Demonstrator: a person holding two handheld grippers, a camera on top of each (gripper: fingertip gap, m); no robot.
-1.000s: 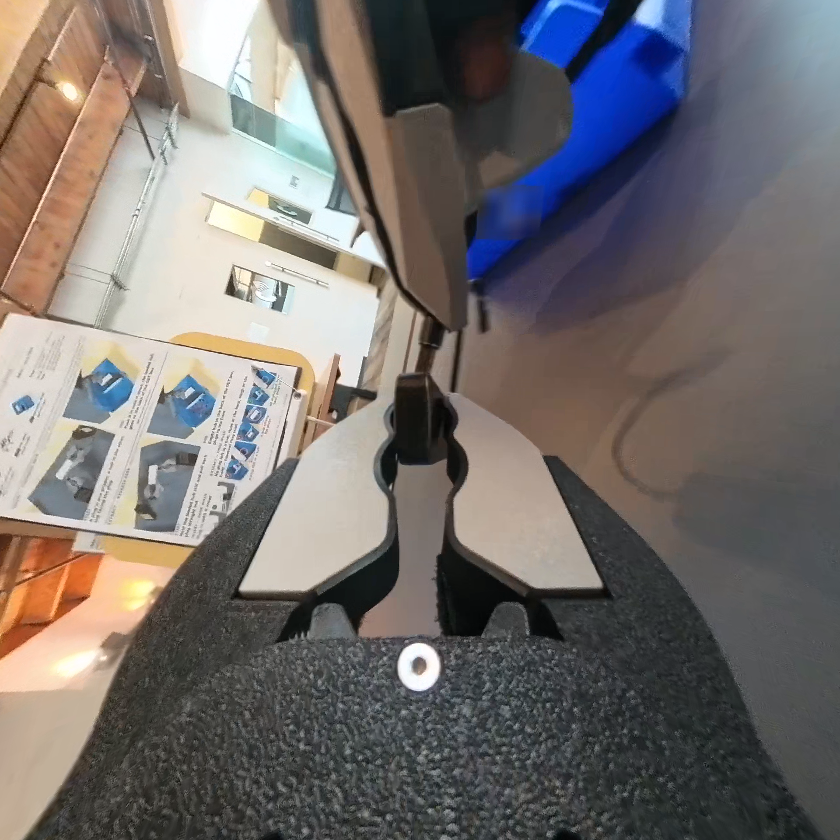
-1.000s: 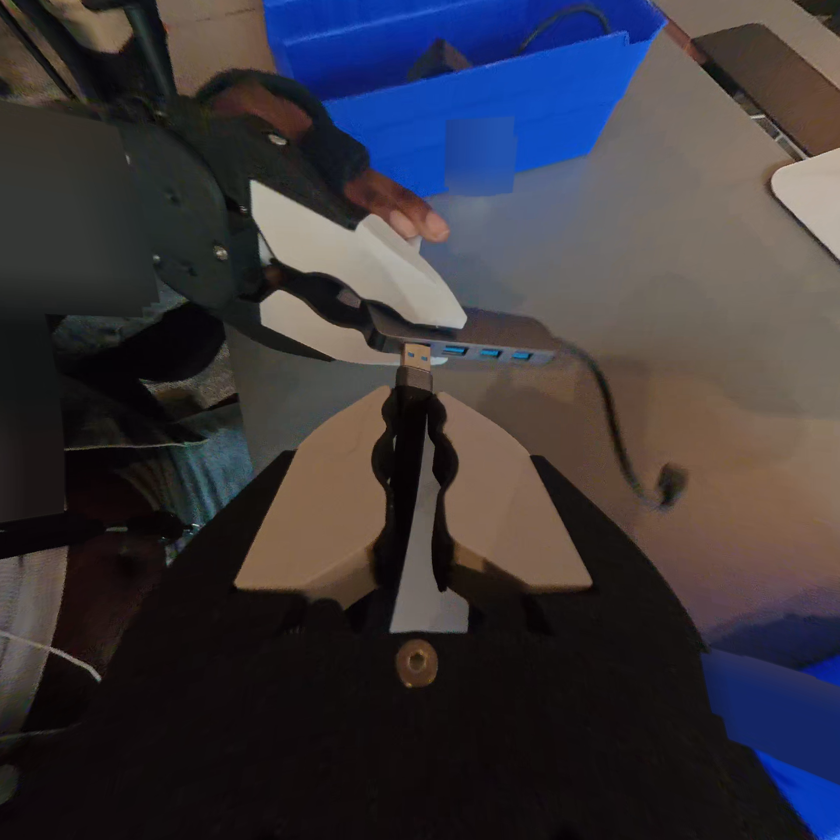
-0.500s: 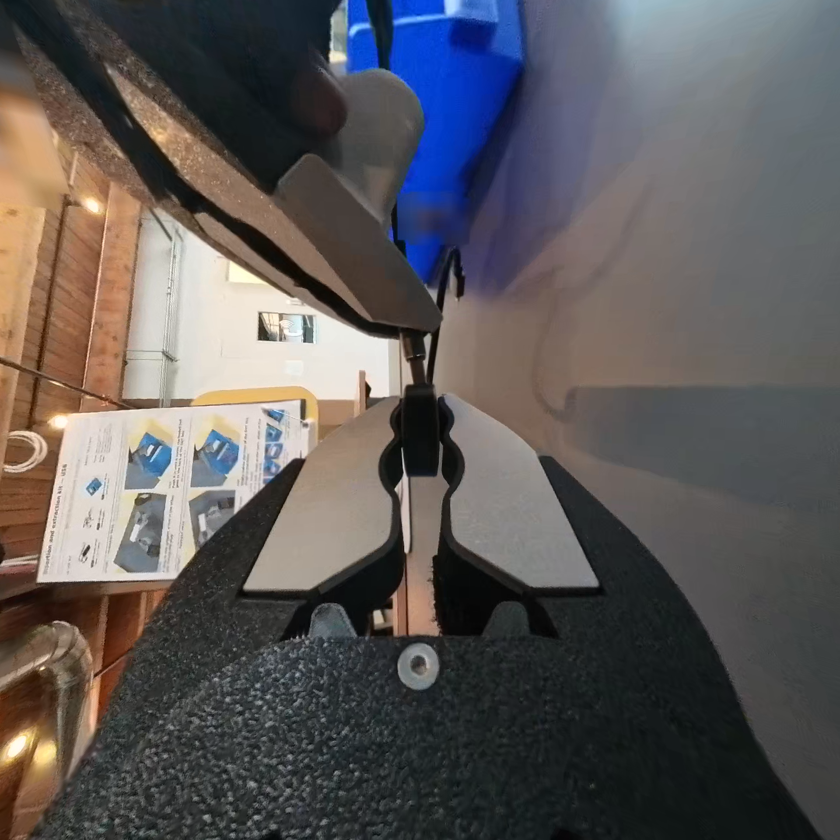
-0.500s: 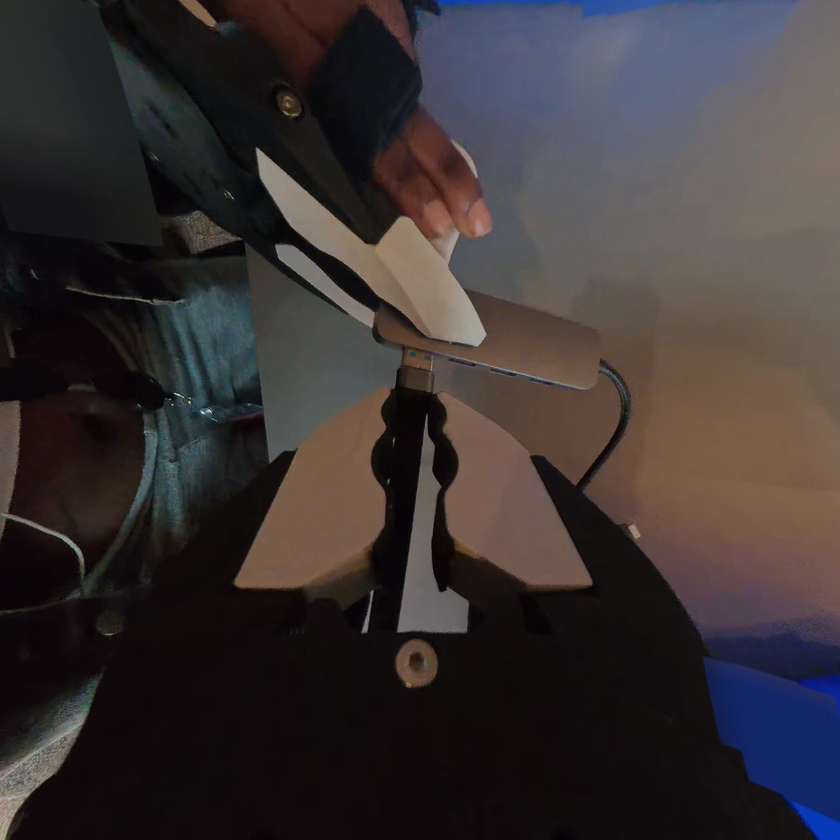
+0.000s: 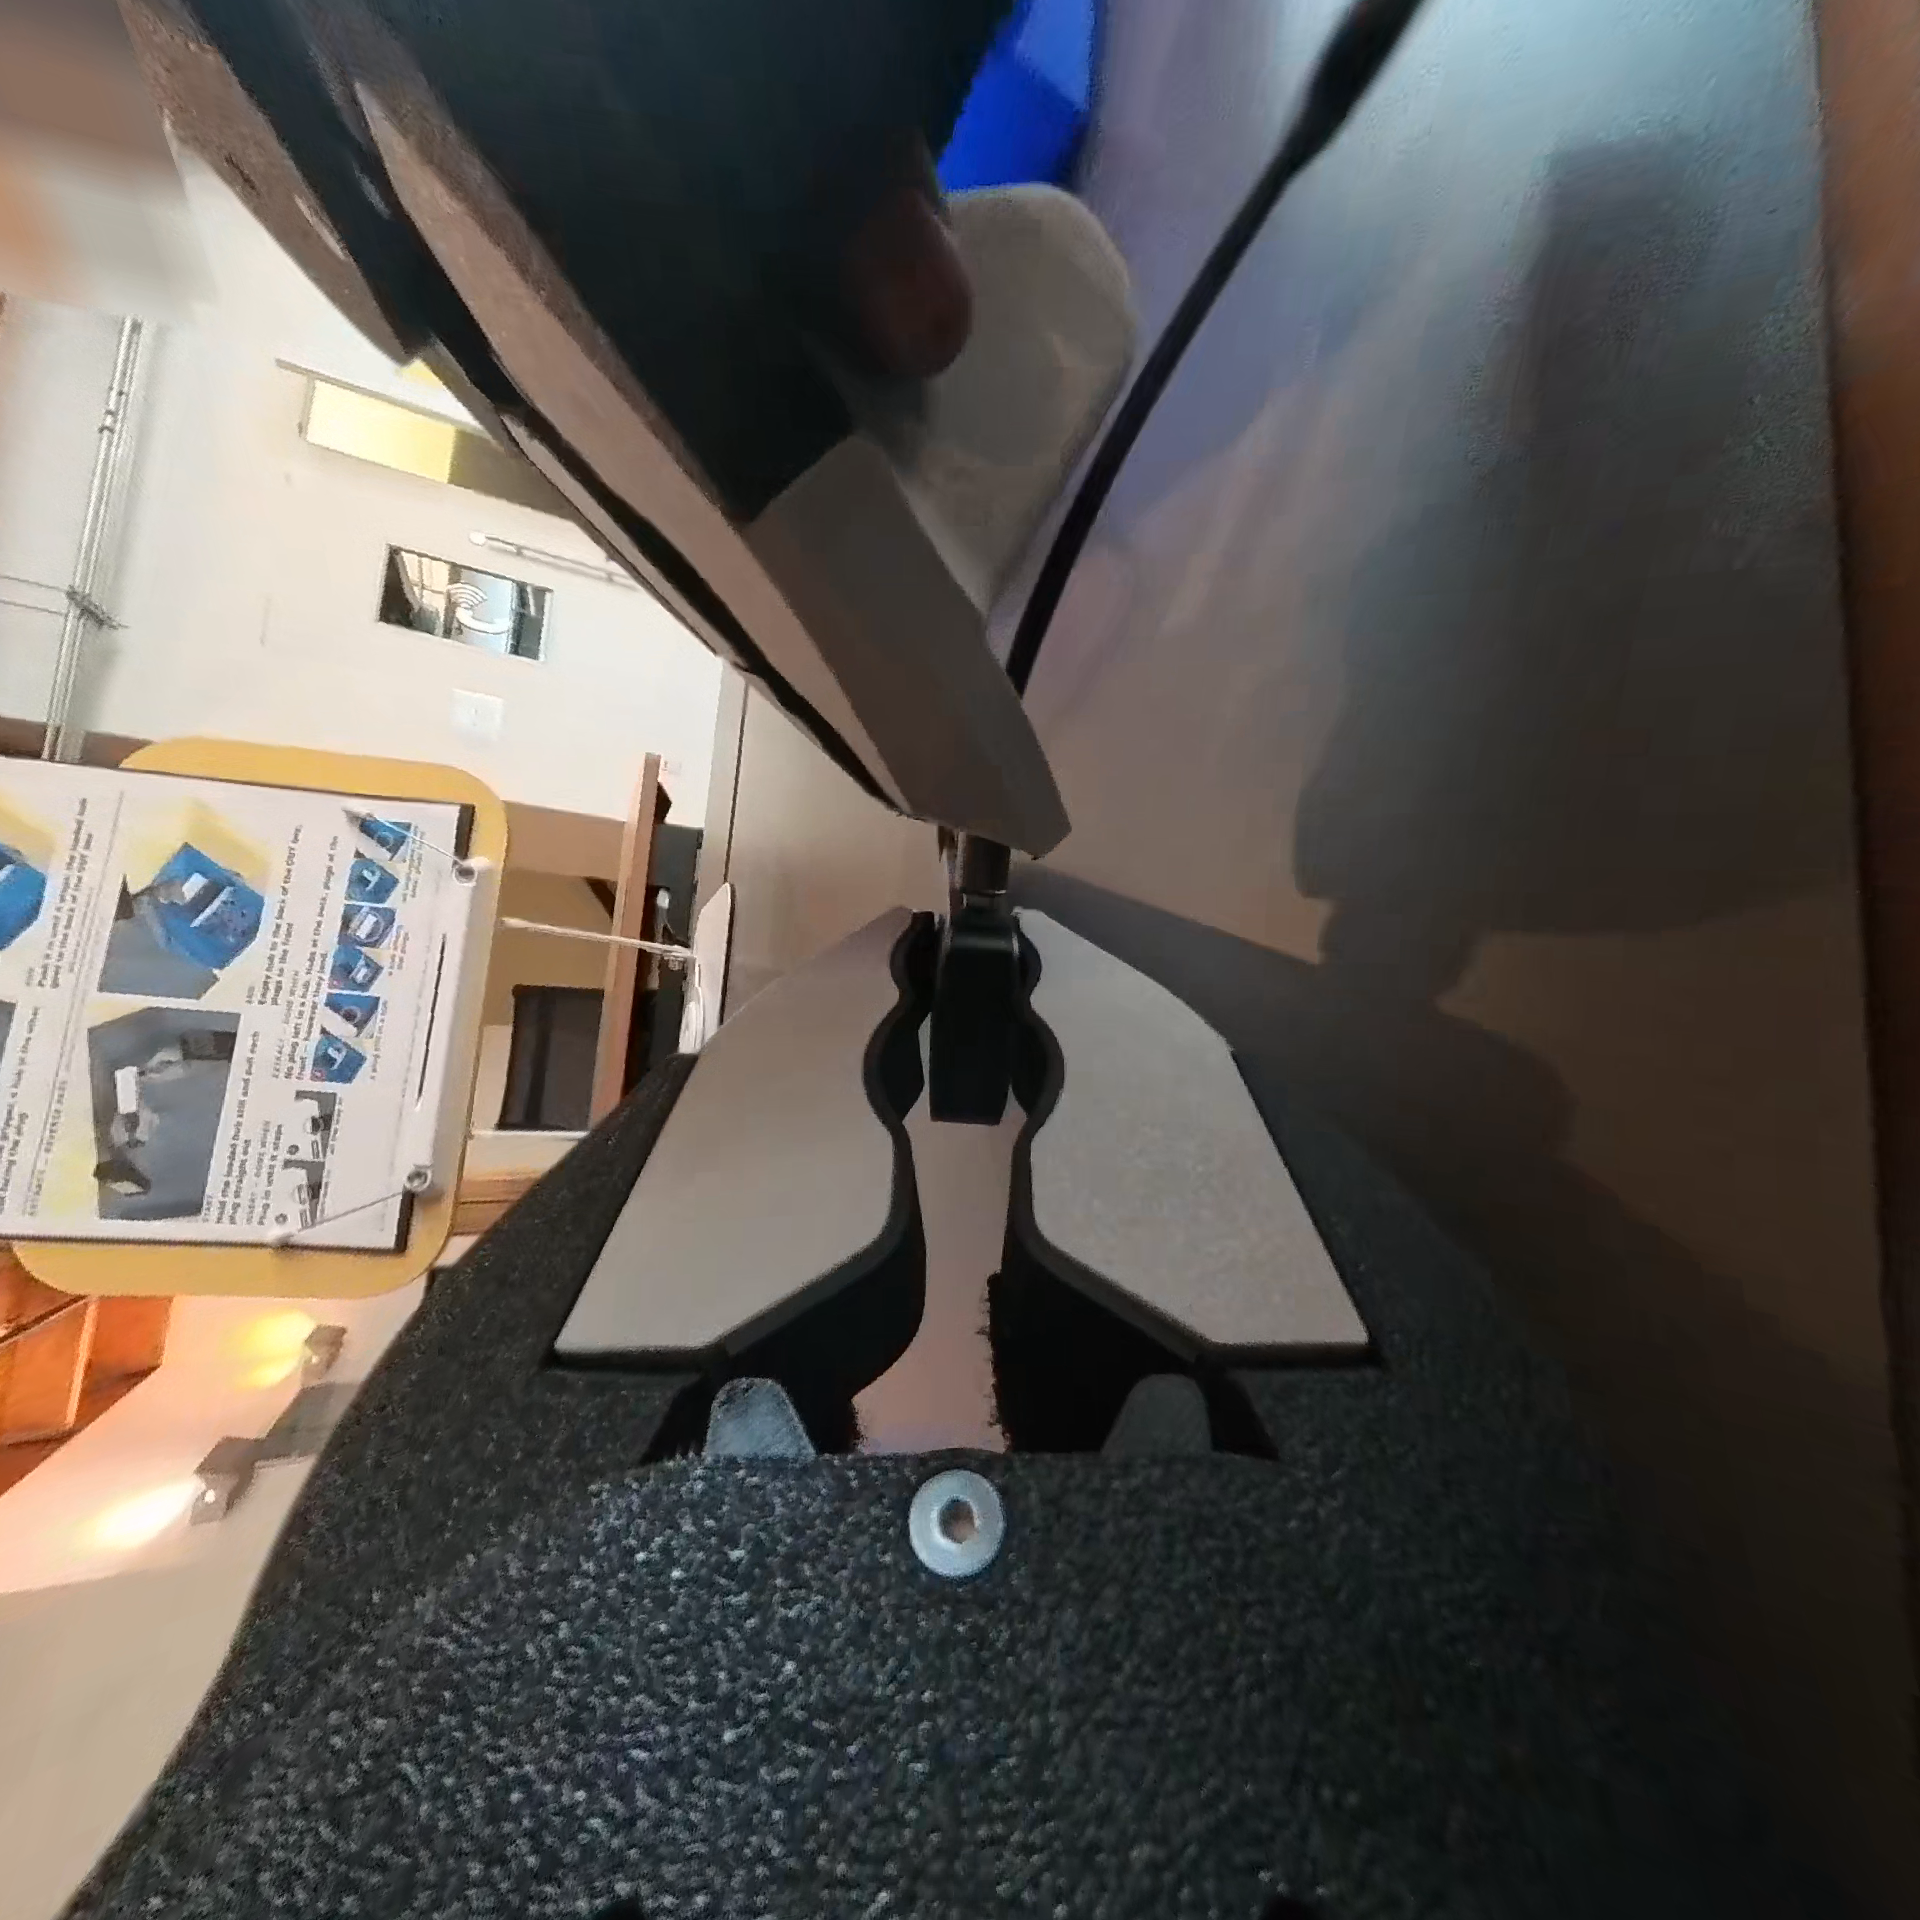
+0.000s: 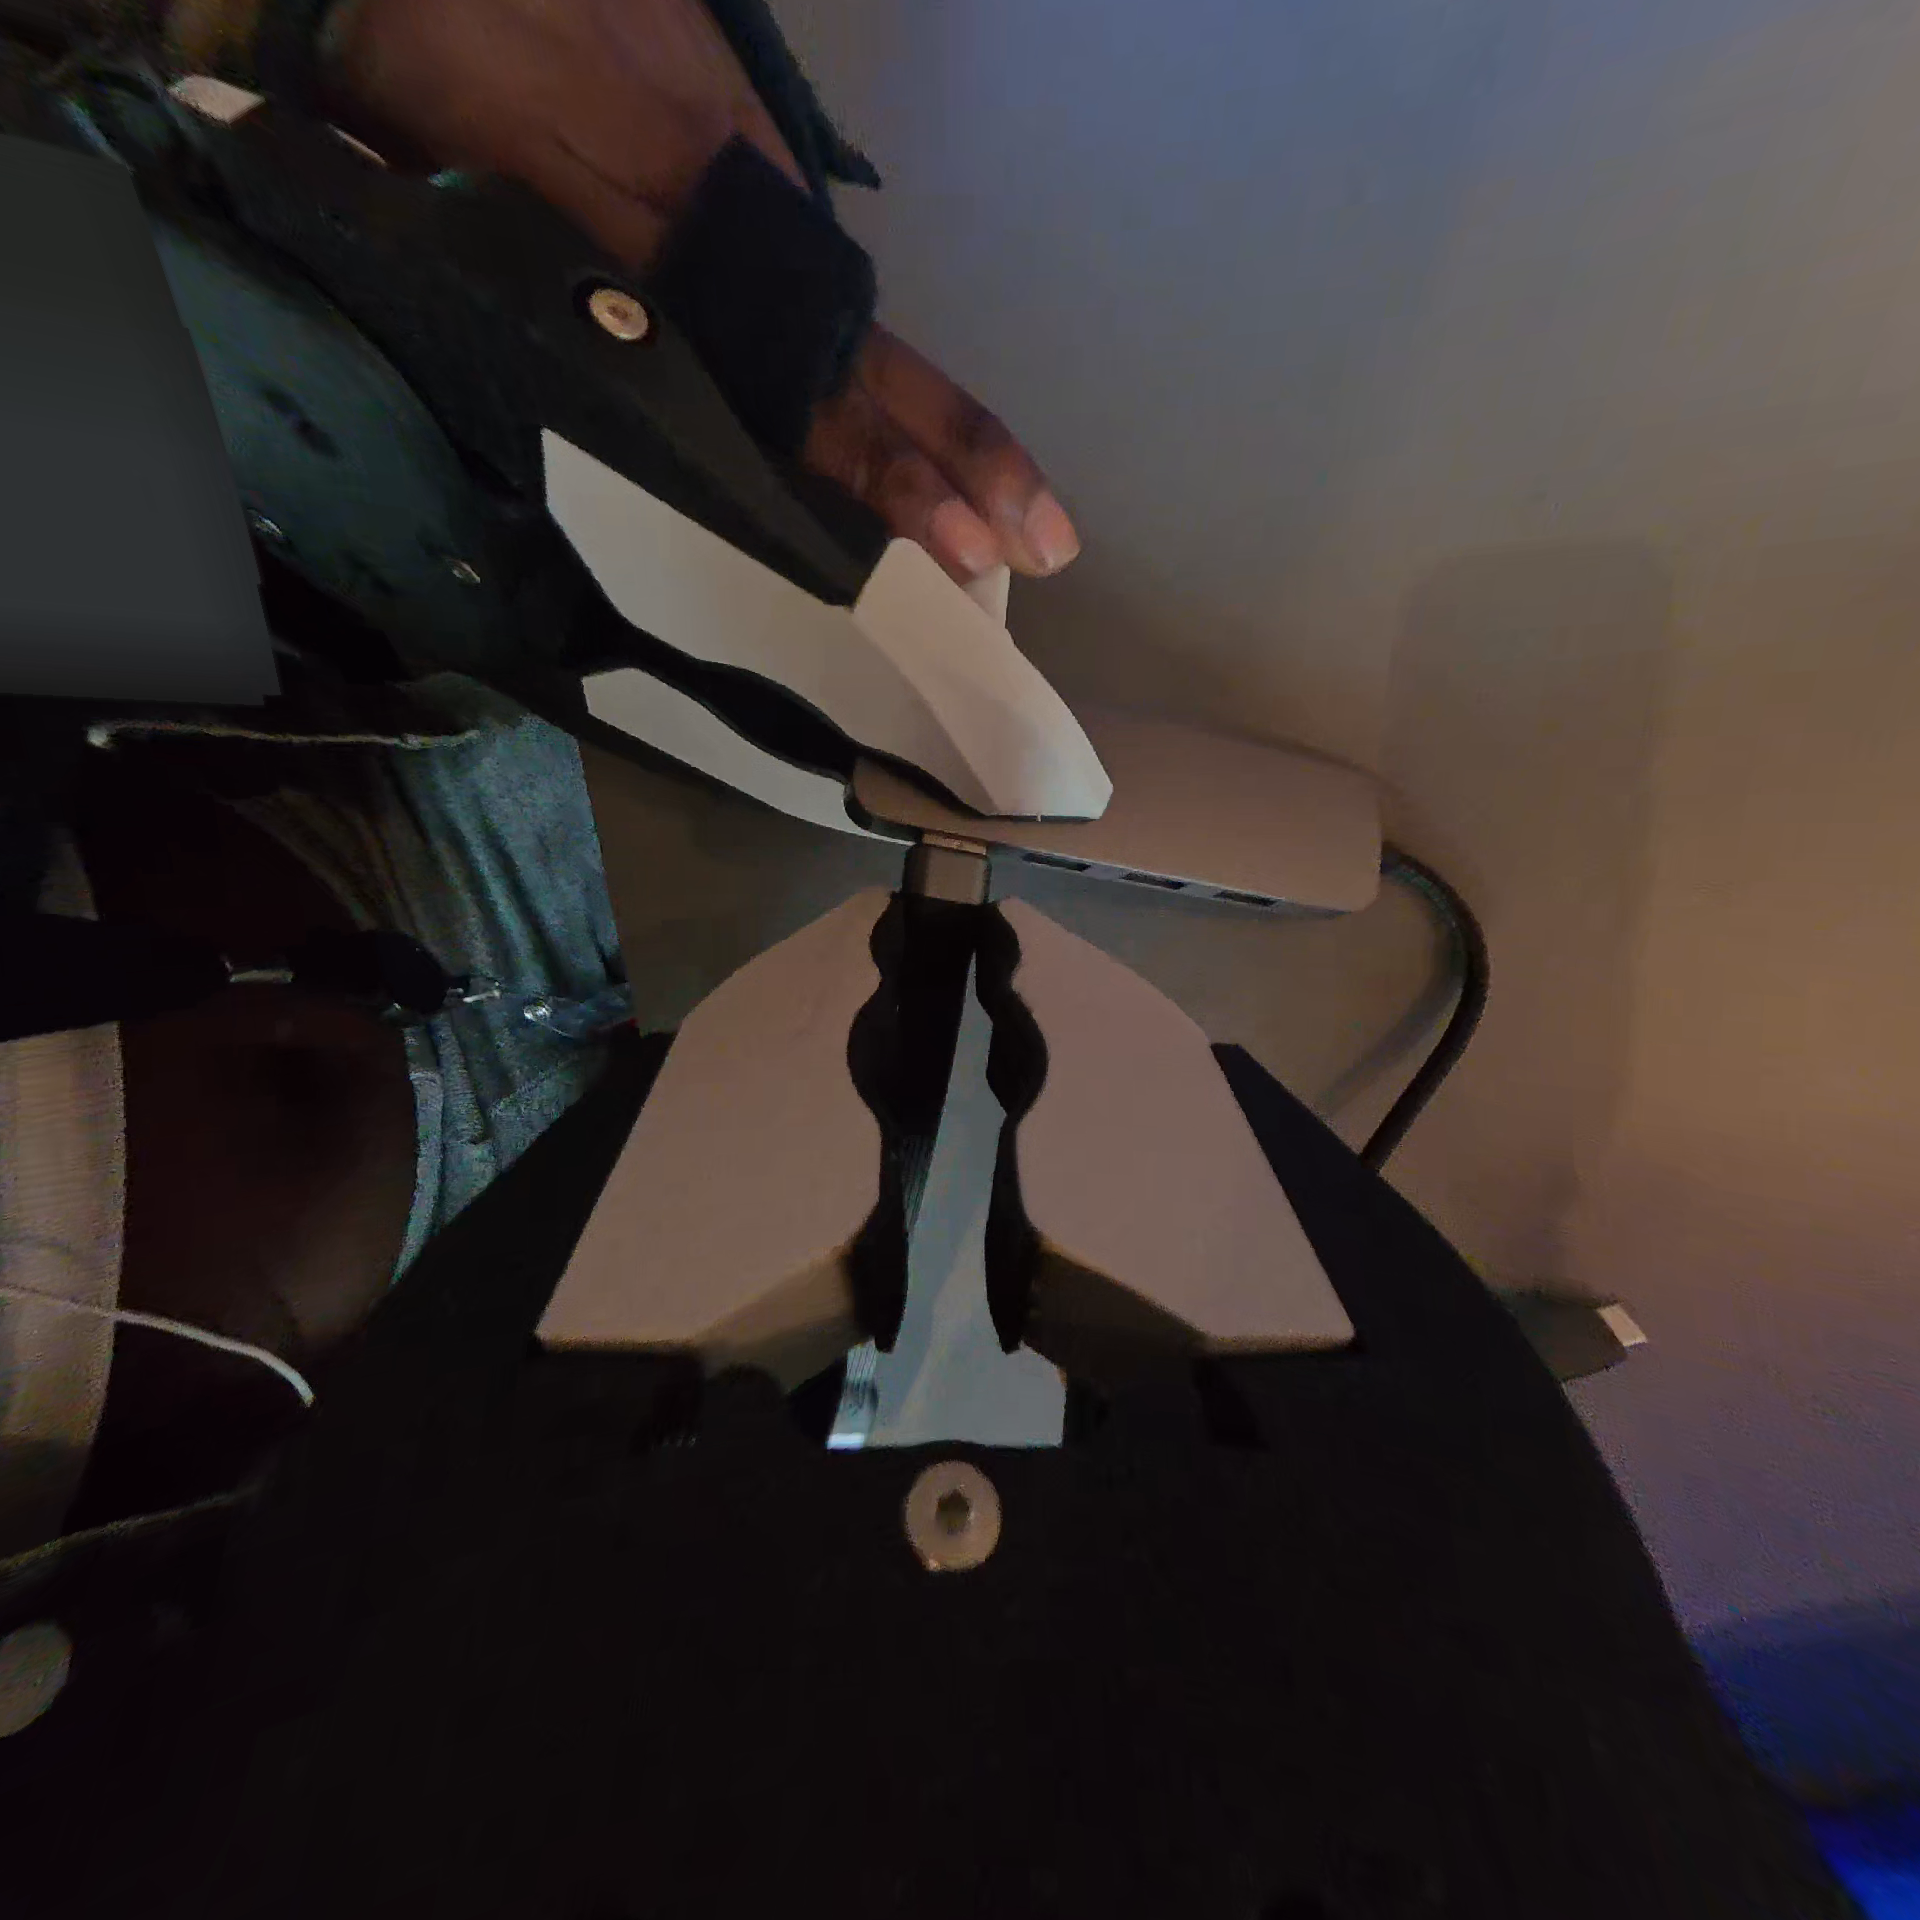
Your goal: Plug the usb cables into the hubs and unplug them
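grey hub [image 6: 1226,821] clenched at its end by left gripper [image 6: 935,774]; right gripper [image 6: 940,935] grasps plug [image 6: 948,871] seated in it.

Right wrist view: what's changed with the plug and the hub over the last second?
The metal-tipped USB plug went from hovering short of the flat grey hub, blue tongue exposed, to pushed into its end port, only a sliver of shell showing. The hub was also turned so its top face shows. Unchanged: the right gripper stays clamped on the plug, the left gripper on the hub's end; three ports remain empty.
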